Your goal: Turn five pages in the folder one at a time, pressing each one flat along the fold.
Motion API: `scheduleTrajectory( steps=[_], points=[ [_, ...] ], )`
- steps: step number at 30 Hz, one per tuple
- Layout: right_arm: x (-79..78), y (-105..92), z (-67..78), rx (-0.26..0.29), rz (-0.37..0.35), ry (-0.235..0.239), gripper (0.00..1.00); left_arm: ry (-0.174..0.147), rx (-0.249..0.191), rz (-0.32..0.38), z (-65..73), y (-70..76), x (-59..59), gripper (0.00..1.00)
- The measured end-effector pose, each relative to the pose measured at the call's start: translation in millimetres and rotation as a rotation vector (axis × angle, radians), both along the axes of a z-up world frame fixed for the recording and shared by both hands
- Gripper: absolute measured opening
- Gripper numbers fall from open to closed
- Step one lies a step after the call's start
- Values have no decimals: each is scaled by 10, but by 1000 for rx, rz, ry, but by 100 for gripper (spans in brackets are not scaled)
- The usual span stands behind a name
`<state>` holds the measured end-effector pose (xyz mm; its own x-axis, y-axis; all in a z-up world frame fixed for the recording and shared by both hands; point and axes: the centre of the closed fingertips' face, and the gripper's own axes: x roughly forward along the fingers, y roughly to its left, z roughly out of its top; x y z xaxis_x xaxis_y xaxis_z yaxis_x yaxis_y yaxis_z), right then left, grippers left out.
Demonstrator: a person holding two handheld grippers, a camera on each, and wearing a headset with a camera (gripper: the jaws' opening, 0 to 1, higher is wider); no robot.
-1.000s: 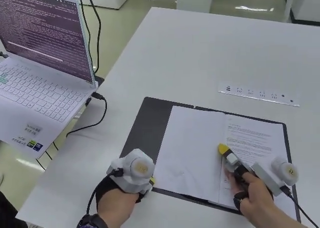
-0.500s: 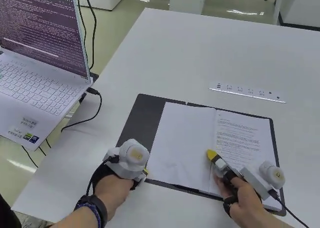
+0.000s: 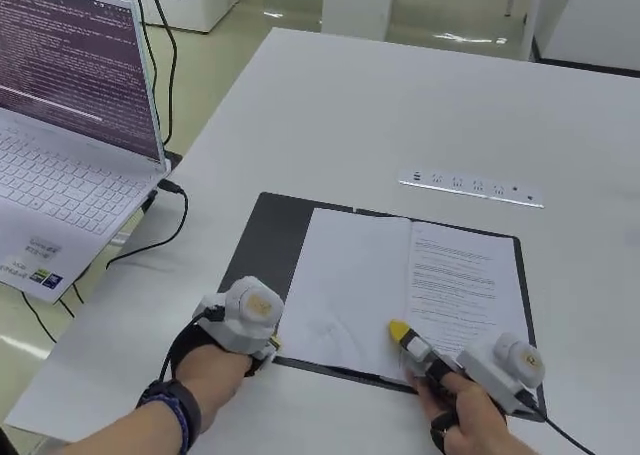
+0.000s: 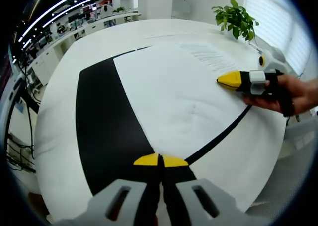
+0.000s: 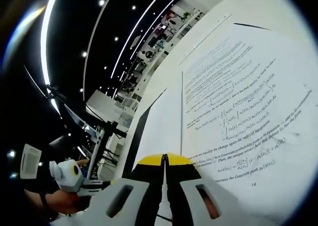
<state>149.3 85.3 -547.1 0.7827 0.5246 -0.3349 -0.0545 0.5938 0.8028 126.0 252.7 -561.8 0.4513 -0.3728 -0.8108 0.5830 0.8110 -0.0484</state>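
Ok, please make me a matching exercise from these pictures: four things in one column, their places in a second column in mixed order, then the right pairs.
Things
1 laptop
2 power strip
3 left gripper
4 right gripper

Places
A tips at the fold of the folder
B left of the folder, lid open, screen lit
C on the table, beyond the folder's far edge
D at the folder's black left cover, near edge

Pairs: 1-B, 2-C, 3-D, 4-A

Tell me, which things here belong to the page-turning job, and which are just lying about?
In the job: folder, blank left page, printed page, left gripper, right gripper.

Lying about: laptop, black cable, power strip, potted plant.
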Motion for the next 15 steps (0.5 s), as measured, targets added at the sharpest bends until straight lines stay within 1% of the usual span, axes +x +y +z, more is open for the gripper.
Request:
scheduleTrajectory(
  steps=[4, 6, 10, 15],
  points=[
    [-69, 6, 0, 7, -5, 3, 0, -3, 2, -5, 2, 0, -3, 0],
    [-91, 21, 12, -3, -2, 3, 0, -4, 6, -10, 2, -4, -5, 0],
    [-106, 21, 16, -7, 2, 5, 0, -15, 20, -23, 2, -10, -6, 0],
    [-197, 36, 11, -8, 7, 7, 0, -19, 22, -24, 6, -9, -10, 0]
  ],
)
